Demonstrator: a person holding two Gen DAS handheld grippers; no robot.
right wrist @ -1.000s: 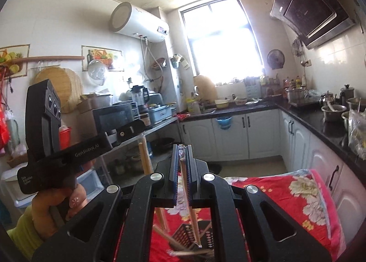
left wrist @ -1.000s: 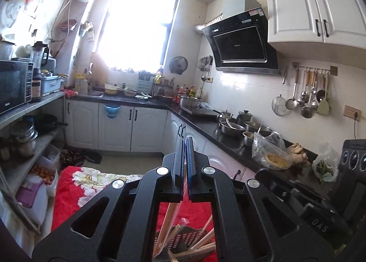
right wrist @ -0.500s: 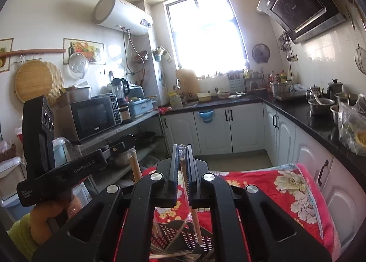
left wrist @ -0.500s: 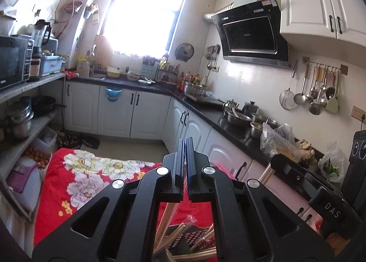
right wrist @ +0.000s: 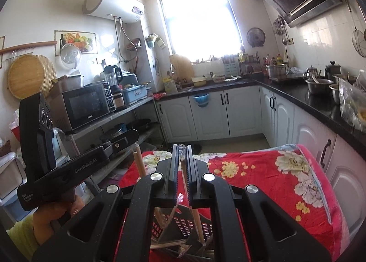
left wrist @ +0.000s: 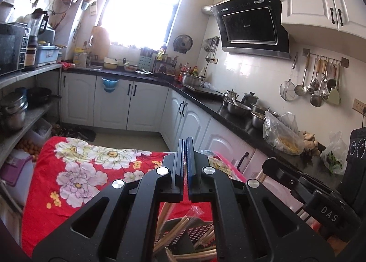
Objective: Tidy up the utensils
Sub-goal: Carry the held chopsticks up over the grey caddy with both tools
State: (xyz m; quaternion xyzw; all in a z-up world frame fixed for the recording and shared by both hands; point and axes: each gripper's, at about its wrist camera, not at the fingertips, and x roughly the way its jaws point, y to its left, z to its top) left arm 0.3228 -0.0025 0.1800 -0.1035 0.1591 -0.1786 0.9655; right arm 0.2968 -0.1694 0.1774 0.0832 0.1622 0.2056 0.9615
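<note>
A dark slotted basket (right wrist: 185, 227) holding several wooden chopsticks sits on the red flowered cloth below both grippers; it also shows in the left wrist view (left wrist: 196, 239). My right gripper (right wrist: 182, 159) is shut on a wooden chopstick (right wrist: 194, 216) whose lower end reaches into the basket. My left gripper (left wrist: 184, 152) is shut on chopsticks (left wrist: 164, 214) that slant down into the basket. In the right wrist view the left gripper's body (right wrist: 80, 165) sits at the left with its chopstick (right wrist: 139, 163).
The red flowered cloth (left wrist: 75, 170) covers a table. Black counters with white cabinets (left wrist: 194, 120) run along the back and right. A steel shelf with a microwave (right wrist: 87, 104) stands left. Pots and bags (left wrist: 281, 131) crowd the right counter.
Both wrist views have tilted downward, so more of the red cloth and the basket shows. Both grippers stay shut on their chopsticks above the basket.
</note>
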